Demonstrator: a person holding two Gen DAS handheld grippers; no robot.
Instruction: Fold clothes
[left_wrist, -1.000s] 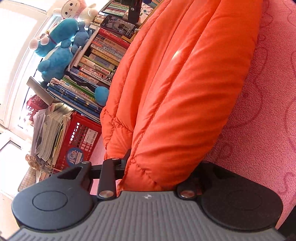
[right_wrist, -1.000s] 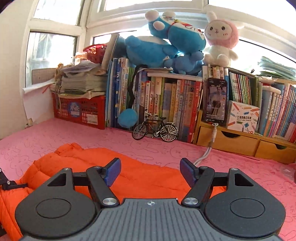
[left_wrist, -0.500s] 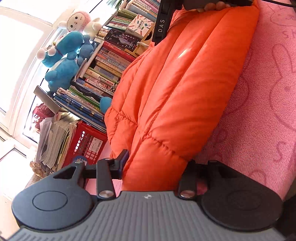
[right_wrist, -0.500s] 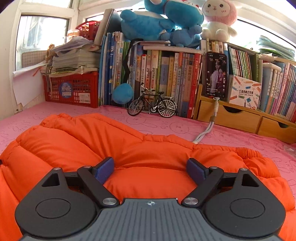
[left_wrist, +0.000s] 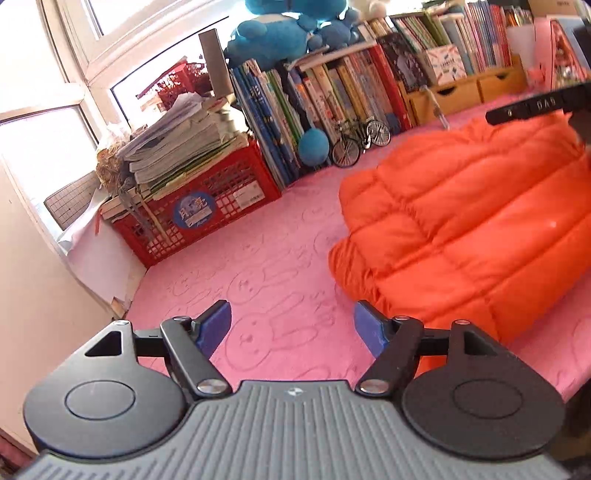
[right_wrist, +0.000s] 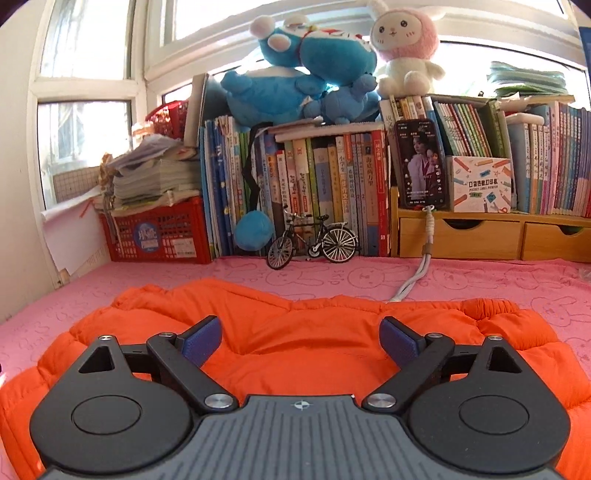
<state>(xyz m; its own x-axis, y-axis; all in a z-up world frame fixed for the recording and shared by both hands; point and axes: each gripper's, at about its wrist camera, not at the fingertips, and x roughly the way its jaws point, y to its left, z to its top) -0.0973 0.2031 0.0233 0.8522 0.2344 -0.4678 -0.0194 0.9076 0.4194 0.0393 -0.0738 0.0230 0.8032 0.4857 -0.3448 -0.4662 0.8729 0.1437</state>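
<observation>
Surface: pink bedspread (left_wrist: 273, 266) embossed with rabbit outlines, spread flat; it carries the garment and runs back to the shelving along its far edge.
Far edge, left corner: red plastic crate (right_wrist: 159, 236) with a round blue sticker, a stack of papers and booklets (right_wrist: 155, 177) piled on top.
Far edge, centre: row of upright books (right_wrist: 317, 192); a model bicycle (right_wrist: 312, 242) stands on the bedspread just before them, a blue ball (right_wrist: 254, 232) hanging beside it.
Far edge, right: wooden drawer unit (right_wrist: 491, 238) with a phone (right_wrist: 419, 168) propped on it, a white cable (right_wrist: 413, 277) trailing down toward the garment.
Above books: blue plush toys (right_wrist: 295, 85) and a pink-and-white plush rabbit (right_wrist: 404, 51), windows (right_wrist: 83, 122) behind.
Task item: orange puffer jacket (right_wrist: 314, 332), quilted, lying bunched on the bedspread toward its near edge, clear of the shelving.
Left gripper (left_wrist: 291, 325): angled downward over bare bedspread, just left of the jacket's end; jaws opening, nothing between them, pads clear of the fabric.
Right gripper (right_wrist: 299, 338): pointed slightly down over the jacket's middle; jaws wide and opening. Fabric lies below and between the fingers, but the pads are not pressing on it; released.
</observation>
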